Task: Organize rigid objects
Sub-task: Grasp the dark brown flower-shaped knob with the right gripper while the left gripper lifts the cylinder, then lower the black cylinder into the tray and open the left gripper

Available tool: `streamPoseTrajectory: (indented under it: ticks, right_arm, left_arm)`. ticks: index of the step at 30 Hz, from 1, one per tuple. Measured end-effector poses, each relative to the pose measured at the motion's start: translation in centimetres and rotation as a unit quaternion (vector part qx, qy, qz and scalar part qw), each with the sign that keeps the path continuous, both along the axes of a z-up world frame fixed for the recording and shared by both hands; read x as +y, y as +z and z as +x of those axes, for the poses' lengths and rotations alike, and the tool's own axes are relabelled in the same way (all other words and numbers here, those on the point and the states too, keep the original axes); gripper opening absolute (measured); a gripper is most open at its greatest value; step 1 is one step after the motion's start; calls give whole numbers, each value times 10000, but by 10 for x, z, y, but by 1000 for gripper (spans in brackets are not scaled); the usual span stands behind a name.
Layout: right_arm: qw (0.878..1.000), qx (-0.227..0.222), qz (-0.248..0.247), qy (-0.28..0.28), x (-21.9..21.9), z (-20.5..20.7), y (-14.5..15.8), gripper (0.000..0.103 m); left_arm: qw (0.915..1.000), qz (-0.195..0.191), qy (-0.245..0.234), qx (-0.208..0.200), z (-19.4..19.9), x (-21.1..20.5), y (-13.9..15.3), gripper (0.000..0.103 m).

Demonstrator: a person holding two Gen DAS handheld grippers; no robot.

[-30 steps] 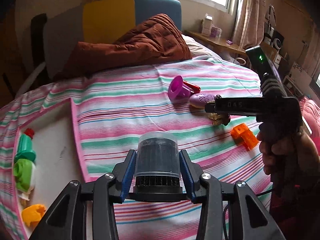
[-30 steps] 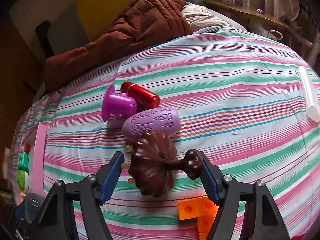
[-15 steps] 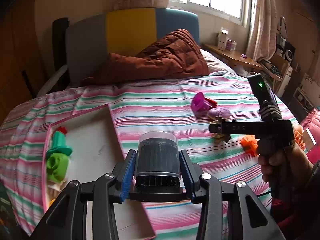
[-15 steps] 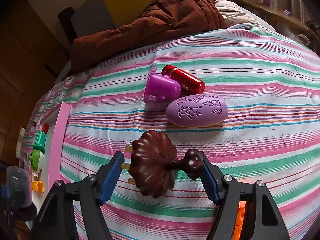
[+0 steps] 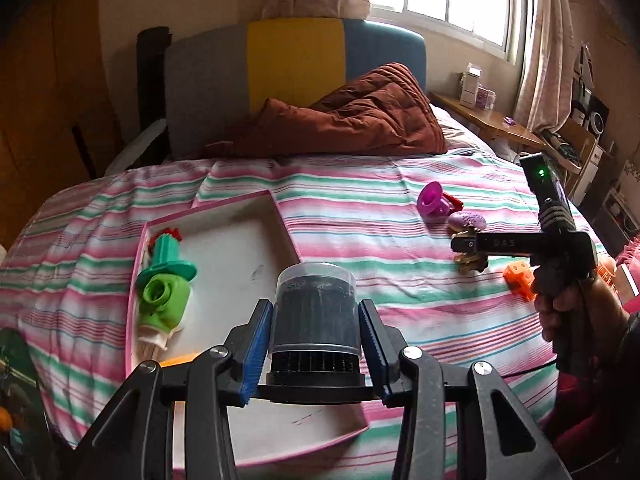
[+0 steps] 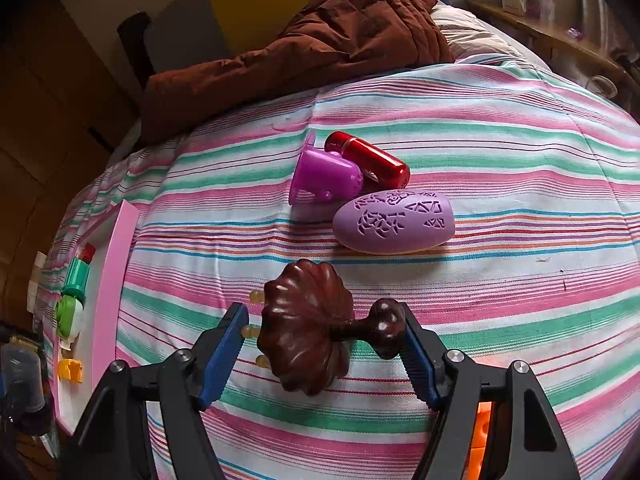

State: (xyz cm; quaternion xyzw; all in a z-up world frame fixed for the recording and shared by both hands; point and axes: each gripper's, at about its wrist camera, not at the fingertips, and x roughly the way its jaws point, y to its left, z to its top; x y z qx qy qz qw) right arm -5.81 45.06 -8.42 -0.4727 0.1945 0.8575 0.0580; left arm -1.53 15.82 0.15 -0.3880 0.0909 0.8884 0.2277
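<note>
The left gripper [image 5: 316, 348] clamps a dark cylinder with a clear cap [image 5: 315, 312], held over the near end of the pink-rimmed tray [image 5: 280, 216]. Only the left wrist view shows the tray's white floor, where a green toy [image 5: 164, 280] lies along its far-left side. The right wrist view alone shows the right gripper [image 6: 320, 354] bracketing a brown scalloped ornament [image 6: 306, 326]; whether the pads press it I cannot tell. A purple egg [image 6: 394, 220] lies on the striped bedspread [image 6: 500, 160], well right of the tray.

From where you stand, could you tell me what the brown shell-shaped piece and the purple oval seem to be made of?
Brown shell-shaped piece: glossy, ribbed, with bright highlights; probably lacquered wood or moulded resin, which one is unclear. Purple oval: matte, even lilac surface with cut-out patterns; likely moulded plastic or silicone.
</note>
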Motion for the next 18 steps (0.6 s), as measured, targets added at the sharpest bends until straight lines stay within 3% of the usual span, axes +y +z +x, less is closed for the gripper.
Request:
streamPoseTrajectory:
  ticks: [5,12,18]
  right_arm:
    - [10000,3,37,4,0,0,0,73]
    - [10000,-5,92,35,0,0,1,73]
    - [9999,-6,127,58,-1,-1,0,73]
  left_arm:
    - [9995,107,227,-169,-2,-34,-5,44]
    - [9949,188,929,-343,-8,-107,-15,44]
    - [9934,271,992,-515,-7,-129,-31,44]
